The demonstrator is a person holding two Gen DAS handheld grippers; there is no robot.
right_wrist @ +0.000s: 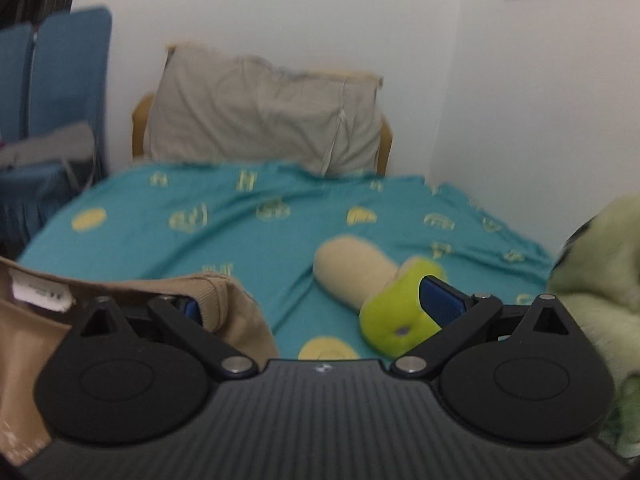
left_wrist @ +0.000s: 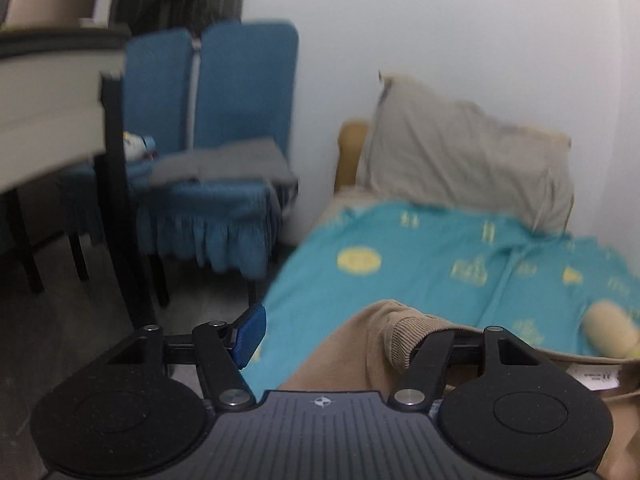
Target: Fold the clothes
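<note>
Sweater (left_wrist: 360,344), tan and ribbed, lies at the near edge of the bed (left_wrist: 420,264), bunched between our two grippers. Our left gripper (left_wrist: 340,336) is spread wide: its left finger (left_wrist: 250,334) hangs clear over the bed's side, while cloth drapes over the right one, so nothing is pinched. Our right gripper (right_wrist: 316,304) is just as wide apart, its left finger (right_wrist: 191,307) tucked against the hem and its right finger (right_wrist: 440,302) close to the plush toy (right_wrist: 380,296). We judge two risks: closing now could catch only a loose fold, and a sweep rightward could drag the toy. Both grippers point level towards the pillow (right_wrist: 264,112).
</note>
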